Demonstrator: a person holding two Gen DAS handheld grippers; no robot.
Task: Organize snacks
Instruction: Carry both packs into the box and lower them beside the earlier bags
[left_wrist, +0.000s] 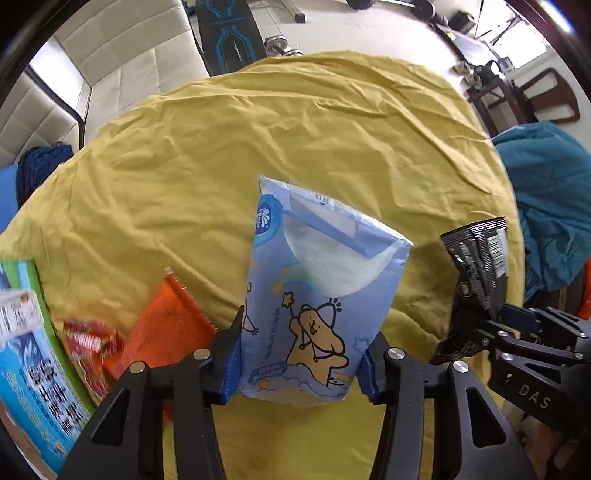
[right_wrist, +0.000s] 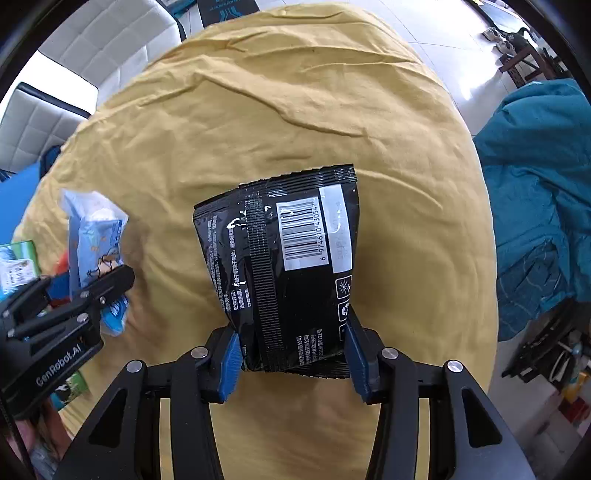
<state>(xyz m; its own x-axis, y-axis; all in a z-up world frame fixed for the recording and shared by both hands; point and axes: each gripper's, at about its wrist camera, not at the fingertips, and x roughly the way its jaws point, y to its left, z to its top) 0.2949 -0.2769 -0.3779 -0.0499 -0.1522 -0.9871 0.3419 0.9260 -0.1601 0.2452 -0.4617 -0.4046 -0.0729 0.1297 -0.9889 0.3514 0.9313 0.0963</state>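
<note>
**Now: one packet lifted in each gripper**

Clenched in the left gripper (left_wrist: 299, 363), a blue cartoon tissue pack (left_wrist: 317, 295), pinched low at its sides; gripped likewise in the right gripper (right_wrist: 293, 356), a black foil snack pouch (right_wrist: 291, 266); both hanging clear of the yellow cloth (left_wrist: 258, 147), probably for carrying; left of the left gripper, an orange packet (left_wrist: 170, 332).

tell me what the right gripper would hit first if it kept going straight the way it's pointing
Probably the yellow cloth. The right gripper points down at it with the black packet clamped in its jaws, so the packet's far edge would touch first. Depth is unclear.

Tissue pack (left_wrist: 317, 295) left of snack bag (right_wrist: 291, 258), both above cloth (left_wrist: 258, 140).
</note>
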